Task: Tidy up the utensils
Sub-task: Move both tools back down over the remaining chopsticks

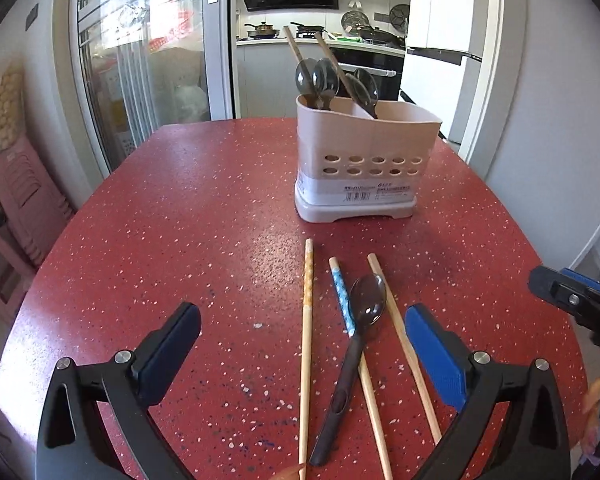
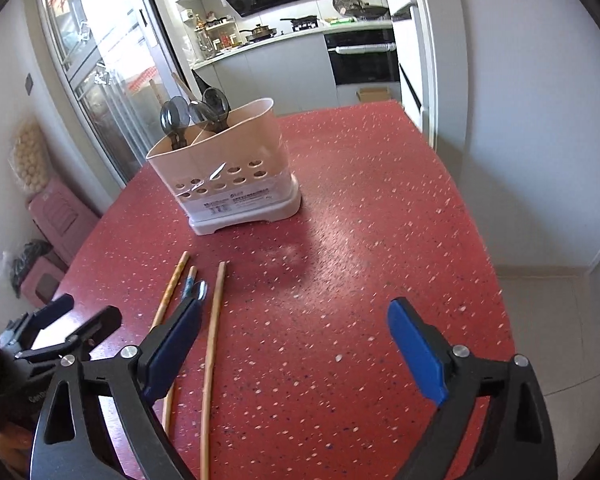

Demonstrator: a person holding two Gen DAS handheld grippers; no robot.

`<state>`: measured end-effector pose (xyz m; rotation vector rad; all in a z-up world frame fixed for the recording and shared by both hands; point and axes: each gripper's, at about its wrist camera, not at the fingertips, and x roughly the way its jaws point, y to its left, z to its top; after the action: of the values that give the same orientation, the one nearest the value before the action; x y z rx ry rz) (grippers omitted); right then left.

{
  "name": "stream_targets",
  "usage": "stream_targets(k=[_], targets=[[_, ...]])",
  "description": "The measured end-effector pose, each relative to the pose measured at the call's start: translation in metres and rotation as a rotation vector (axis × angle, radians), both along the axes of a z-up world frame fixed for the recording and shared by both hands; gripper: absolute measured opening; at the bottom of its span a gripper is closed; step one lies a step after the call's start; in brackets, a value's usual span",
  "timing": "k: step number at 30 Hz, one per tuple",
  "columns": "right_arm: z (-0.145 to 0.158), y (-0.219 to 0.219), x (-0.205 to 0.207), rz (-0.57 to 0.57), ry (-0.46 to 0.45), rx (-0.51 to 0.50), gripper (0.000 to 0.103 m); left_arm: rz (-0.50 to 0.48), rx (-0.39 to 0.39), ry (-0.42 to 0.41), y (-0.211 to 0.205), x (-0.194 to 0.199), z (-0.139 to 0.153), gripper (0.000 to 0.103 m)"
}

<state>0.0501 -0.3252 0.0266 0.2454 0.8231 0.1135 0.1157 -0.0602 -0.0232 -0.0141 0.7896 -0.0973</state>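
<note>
Bright daylight enters through the glass door (image 1: 140, 60), blown out with glare. The red table (image 1: 204, 208) shows sheen. Fisheye edges bend and darken; the right-wrist view seems slightly blurred.

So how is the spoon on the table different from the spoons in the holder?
The loose spoon lies flat on the red table, across a blue-patterned chopstick. The stored spoons stand nearly upright in the holder, bowls up, handles hidden. All look dark and translucent.
</note>
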Motion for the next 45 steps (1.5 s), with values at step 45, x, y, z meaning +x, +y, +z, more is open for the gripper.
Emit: stream_targets(k=[45], targets=[[-0.064, 0.082, 0.044, 0.172, 0.375, -0.124, 0.099, -0.036, -0.049, 0.235, 0.058, 0.028, -0.057, 0.103]])
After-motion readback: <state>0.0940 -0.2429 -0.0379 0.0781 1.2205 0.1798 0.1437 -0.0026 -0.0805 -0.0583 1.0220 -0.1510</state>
